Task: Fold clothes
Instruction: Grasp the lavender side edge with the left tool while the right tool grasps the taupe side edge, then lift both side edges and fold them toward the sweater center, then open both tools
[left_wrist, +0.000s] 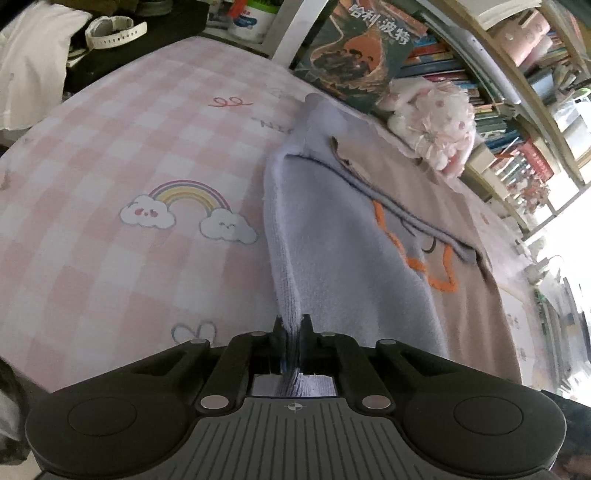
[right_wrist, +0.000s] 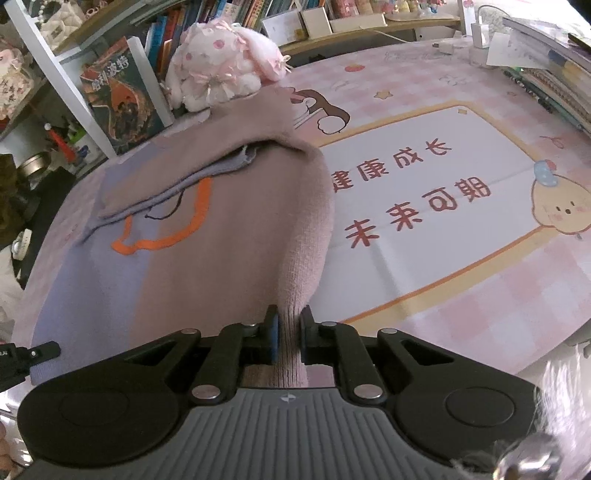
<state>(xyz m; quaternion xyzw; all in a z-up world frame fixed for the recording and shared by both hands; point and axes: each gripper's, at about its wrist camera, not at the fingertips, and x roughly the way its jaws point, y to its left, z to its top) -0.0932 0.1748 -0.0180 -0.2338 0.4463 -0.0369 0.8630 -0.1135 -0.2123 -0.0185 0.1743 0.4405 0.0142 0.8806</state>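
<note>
A: Sweater (left_wrist: 343, 258), where is it?
B: Flat on the pink checked tabletop (left_wrist: 110, 155), near a plush toy (right_wrist: 221, 59).
A: And the fingers?
B: Left gripper (left_wrist: 292, 328) pinches its lavender edge; right gripper (right_wrist: 289, 332) clamps the mauve edge.

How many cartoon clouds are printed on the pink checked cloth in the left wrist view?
2. One cloud sits at the rainbow's left foot, the other cloud at its right foot, both left of the sweater. Others may lie hidden under it.
</note>
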